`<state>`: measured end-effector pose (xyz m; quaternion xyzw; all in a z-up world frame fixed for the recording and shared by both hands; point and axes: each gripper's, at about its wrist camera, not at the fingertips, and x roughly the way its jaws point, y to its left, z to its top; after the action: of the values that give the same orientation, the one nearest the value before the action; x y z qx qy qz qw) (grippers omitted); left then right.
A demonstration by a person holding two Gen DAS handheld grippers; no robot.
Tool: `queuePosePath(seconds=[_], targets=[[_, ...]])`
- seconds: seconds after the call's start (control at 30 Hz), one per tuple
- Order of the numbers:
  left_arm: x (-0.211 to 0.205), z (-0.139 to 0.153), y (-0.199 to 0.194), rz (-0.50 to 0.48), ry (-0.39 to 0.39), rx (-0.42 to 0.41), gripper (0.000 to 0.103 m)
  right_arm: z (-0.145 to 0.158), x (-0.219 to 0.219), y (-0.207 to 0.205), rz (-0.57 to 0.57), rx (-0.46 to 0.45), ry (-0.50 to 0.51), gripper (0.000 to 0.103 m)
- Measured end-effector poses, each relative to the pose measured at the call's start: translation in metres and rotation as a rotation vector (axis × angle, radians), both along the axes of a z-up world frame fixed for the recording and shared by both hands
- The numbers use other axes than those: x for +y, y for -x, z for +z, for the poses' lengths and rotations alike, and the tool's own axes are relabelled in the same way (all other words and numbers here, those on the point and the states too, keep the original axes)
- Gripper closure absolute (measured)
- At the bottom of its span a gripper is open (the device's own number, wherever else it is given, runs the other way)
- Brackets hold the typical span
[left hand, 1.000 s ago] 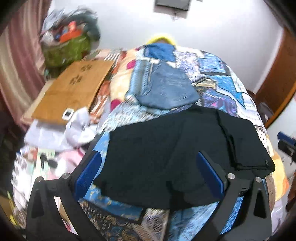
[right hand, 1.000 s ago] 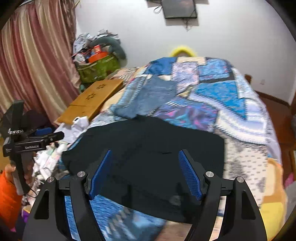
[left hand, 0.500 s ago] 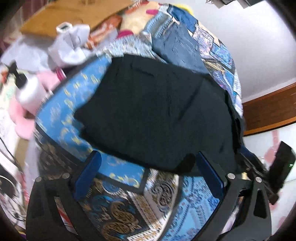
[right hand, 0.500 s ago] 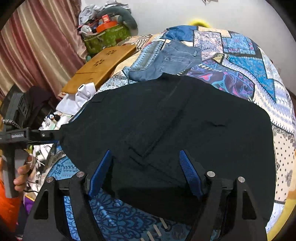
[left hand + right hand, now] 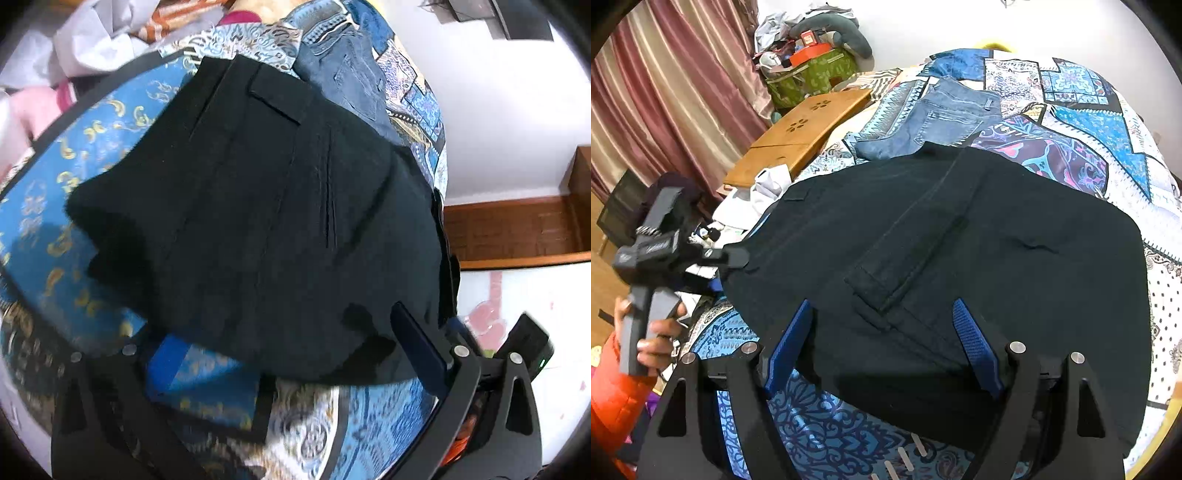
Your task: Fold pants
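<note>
On the bed (image 5: 1082,122), soft, limp black pants (image 5: 960,236); we judge the near hem the best hold. Left gripper (image 5: 284,354) jaws spread; right gripper (image 5: 886,347) jaws opening, pressing nothing.

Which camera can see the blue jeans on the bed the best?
The right wrist view. There the blue jeans lie sharp and nearly whole on the bed cover, just beyond the black pants. In the left wrist view, the jeans are blurry, squeezed near the top edge and partly hidden behind the black pants.
</note>
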<state>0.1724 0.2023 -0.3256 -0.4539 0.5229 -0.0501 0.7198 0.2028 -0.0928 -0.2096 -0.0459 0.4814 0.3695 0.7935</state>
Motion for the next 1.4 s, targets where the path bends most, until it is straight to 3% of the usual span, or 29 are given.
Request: queuePosePath(seconds=[0.13, 0.17, 0.23, 0.3, 0.33, 0.37, 0.43, 0.5, 0.57, 0.63, 0.8, 0.97, 1.1, 1.23, 1.4], targets=[[0.005, -0.004, -0.017, 0.026, -0.031, 0.033, 0.005, 0.0, 0.001, 0.001, 0.007, -0.003, -0.001, 0.026], [0.005, -0.004, -0.02, 0.034, -0.081, 0.05, 0.018, 0.0, 0.001, 0.001, 0.009, -0.003, -0.001, 0.026], [0.003, 0.0, -0.024, 0.046, -0.155, 0.052, 0.033, 0.0, 0.0, 0.0, 0.009, 0.0, -0.007, 0.026], [0.006, 0.006, -0.019, 0.116, -0.209, 0.045, 0.047, 0.001, -0.001, 0.0, 0.005, 0.005, -0.013, 0.026], [0.008, 0.01, -0.016, 0.139, -0.229, 0.033, 0.063, 0.002, -0.002, 0.0, 0.009, 0.012, -0.015, 0.026], [0.008, 0.018, -0.012, 0.169, -0.286, 0.024, 0.068, 0.003, -0.003, -0.001, 0.01, 0.018, -0.017, 0.026], [0.004, 0.033, -0.009, 0.17, -0.375, -0.012, 0.073, 0.007, -0.009, -0.003, 0.003, 0.043, -0.047, 0.03], [-0.008, 0.057, -0.008, 0.157, -0.532, -0.058, 0.076, 0.015, -0.02, -0.007, -0.022, 0.062, -0.095, 0.03], [-0.018, 0.085, -0.007, 0.138, -0.665, -0.116, 0.078, 0.026, -0.036, -0.007, -0.07, 0.011, -0.118, 0.03], [-0.025, 0.106, -0.01, 0.132, -0.721, -0.165, 0.078, 0.033, -0.053, -0.01, -0.116, -0.05, -0.095, 0.03], [-0.058, 0.171, -0.027, 0.079, -0.869, -0.332, 0.079, 0.035, -0.098, -0.018, -0.236, -0.087, -0.044, 0.03], [-0.107, 0.215, -0.05, 0.037, -0.873, -0.484, 0.079, 0.017, -0.131, -0.012, -0.341, -0.119, 0.031, 0.03], [-0.155, 0.23, -0.068, -0.044, -0.858, -0.54, 0.08, -0.011, -0.14, -0.008, -0.34, -0.049, 0.047, 0.03], [-0.213, 0.236, -0.091, -0.181, -0.857, -0.598, 0.084, -0.014, -0.152, -0.009, -0.352, -0.019, -0.041, 0.03], [-0.271, 0.224, -0.111, -0.325, -0.786, -0.61, 0.085, -0.013, -0.151, -0.006, -0.335, -0.02, -0.046, 0.03]])
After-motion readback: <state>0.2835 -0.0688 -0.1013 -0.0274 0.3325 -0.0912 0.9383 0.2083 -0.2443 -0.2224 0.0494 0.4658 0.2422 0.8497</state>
